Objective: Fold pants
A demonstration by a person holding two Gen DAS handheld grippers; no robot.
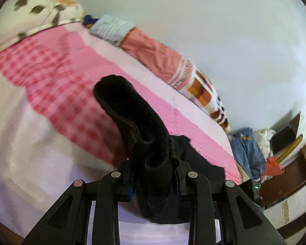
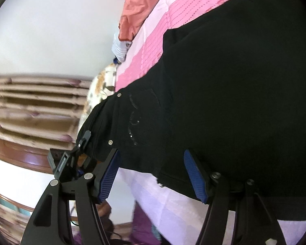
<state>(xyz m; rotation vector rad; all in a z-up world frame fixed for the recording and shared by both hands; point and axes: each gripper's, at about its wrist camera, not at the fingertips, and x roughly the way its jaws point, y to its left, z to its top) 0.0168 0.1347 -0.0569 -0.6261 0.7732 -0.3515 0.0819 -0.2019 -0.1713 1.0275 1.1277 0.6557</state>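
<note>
The black pants [image 2: 224, 94] lie on a pink and white bedspread [image 2: 153, 47]. In the right wrist view they fill the right side, with rivets near the waist. My right gripper [image 2: 153, 173] is open, its blue pads [image 2: 110, 175] either side of the pants' lower edge, holding nothing. In the left wrist view my left gripper [image 1: 153, 169] is shut on a bunched fold of the black pants [image 1: 132, 114], which stands up from the jaws above the bedspread [image 1: 61, 71]. The other gripper [image 2: 71, 159] shows at the left of the right wrist view.
Folded orange, striped and checked cloths [image 1: 163, 55] line the bed's far edge by the white wall. A floral pillow [image 1: 40, 6] lies at the head. Clothes [image 1: 248, 155] and wooden furniture [image 1: 285, 179] stand past the bed's foot. A slatted wooden headboard [image 2: 34, 106] is at left.
</note>
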